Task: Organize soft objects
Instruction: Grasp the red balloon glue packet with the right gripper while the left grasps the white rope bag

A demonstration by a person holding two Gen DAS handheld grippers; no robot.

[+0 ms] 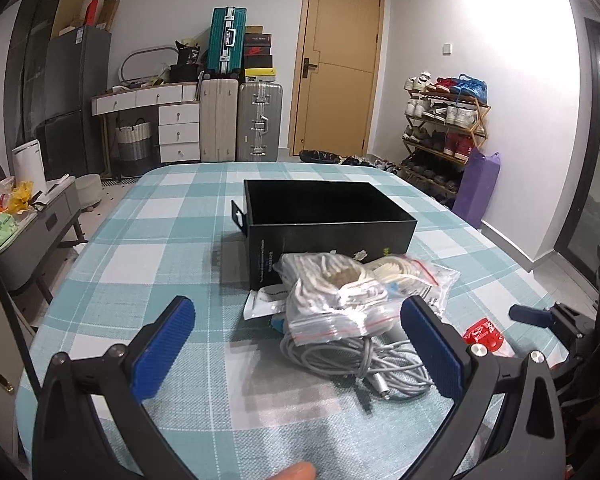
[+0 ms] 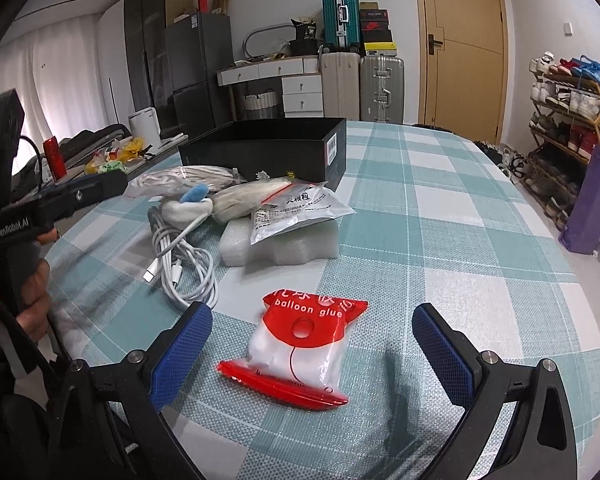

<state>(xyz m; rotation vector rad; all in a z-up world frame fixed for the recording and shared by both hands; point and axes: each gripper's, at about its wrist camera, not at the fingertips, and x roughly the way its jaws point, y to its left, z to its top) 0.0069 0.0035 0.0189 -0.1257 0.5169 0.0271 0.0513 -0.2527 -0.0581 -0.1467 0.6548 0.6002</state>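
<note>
An open black box (image 1: 324, 216) stands on the checked tablecloth; it also shows in the right wrist view (image 2: 268, 148). In front of it lies a pile: a clear zip bag of white rope (image 1: 332, 296), a second bag (image 1: 412, 276), and a coiled grey-white cable (image 1: 364, 356) (image 2: 184, 264). My left gripper (image 1: 296, 340) is open, its pads either side of the pile, just short of it. A red and clear balloon glue packet (image 2: 300, 344) lies between the open pads of my right gripper (image 2: 312, 340). A white foam block (image 2: 280, 244) carries a printed pouch (image 2: 296, 212).
The table (image 1: 160, 216) has a rounded edge near me. Behind it stand suitcases (image 1: 240, 124), white drawers (image 1: 176, 128), a wooden door (image 1: 340, 64) and a shoe rack (image 1: 444, 128). A side cart with clutter (image 1: 16, 216) is at the left.
</note>
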